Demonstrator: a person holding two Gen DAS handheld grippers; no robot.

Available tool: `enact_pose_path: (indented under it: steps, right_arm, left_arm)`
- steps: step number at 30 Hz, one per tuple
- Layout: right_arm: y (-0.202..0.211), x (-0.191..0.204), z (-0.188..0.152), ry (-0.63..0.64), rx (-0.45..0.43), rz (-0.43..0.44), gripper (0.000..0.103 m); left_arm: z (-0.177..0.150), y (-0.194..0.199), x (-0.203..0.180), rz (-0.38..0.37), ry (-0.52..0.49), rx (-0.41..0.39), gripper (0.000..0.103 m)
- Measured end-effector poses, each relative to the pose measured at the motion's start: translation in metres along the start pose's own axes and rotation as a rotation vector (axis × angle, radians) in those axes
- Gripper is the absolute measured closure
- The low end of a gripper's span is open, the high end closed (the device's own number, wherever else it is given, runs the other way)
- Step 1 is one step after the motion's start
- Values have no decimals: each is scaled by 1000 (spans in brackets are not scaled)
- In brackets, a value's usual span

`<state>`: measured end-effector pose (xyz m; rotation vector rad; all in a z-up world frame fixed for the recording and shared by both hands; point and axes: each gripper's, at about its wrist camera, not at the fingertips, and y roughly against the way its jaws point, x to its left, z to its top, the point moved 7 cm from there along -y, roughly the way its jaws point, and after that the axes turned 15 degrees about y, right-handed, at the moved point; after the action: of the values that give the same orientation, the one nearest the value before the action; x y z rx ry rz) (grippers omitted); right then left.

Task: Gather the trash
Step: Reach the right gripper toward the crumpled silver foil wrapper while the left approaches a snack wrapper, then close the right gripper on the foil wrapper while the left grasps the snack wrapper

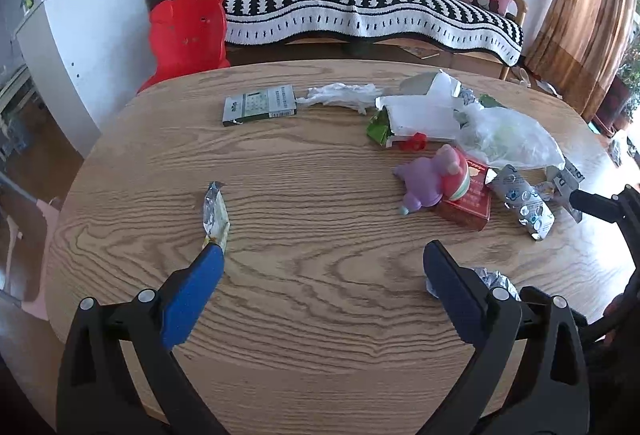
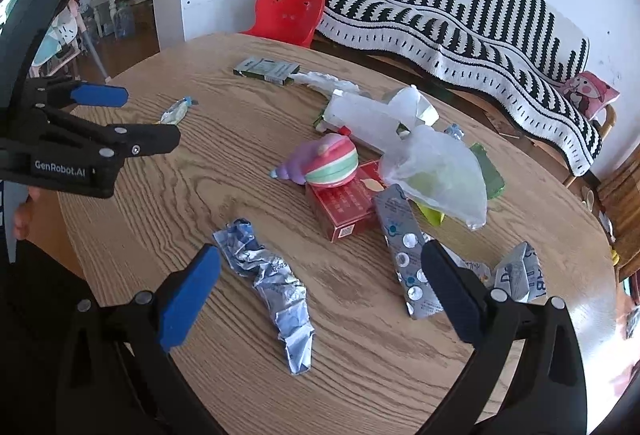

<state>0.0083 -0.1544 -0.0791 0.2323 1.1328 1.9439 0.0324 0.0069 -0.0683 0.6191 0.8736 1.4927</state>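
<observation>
Wood-grain surface [image 1: 320,315] stretched before a striped sofa. From the left wrist, the left hand-held gripper [image 1: 324,255] gaped wide and empty, a small foil wrapper [image 1: 215,213] touching its left fingertip. From the right wrist, the right hand-held gripper [image 2: 320,263] stood equally spread, empty, straddling a crumpled foil wrapper [image 2: 272,283]; light, crinkly, probably best pinched mid-length.

Matt wood-grain table [image 2: 360,375]; shiny crumpled foil wrapper [image 2: 272,287].
</observation>
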Motion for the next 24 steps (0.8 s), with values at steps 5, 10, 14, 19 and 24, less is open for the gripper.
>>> enact_pose_path:
  steps: [5, 10, 14, 19, 24]
  right_arm:
    - [-5, -3, -8, -13, 25, 30, 6]
    - [-10, 7, -16, 2, 38, 111, 6]
    - [-21, 19, -25, 55, 80, 141, 6]
    - [-39, 21, -38, 70, 143, 139, 6]
    - [-60, 22, -52, 5, 161, 218, 6]
  left_arm:
    - [6, 0, 11, 43, -17, -37, 6]
    - [10, -15, 46, 68, 49, -9, 6]
    - [2, -30, 74, 92, 88, 44, 6]
    - [-12, -50, 94, 113, 88, 113, 6]
    - [-8, -79, 113, 88, 123, 172, 6]
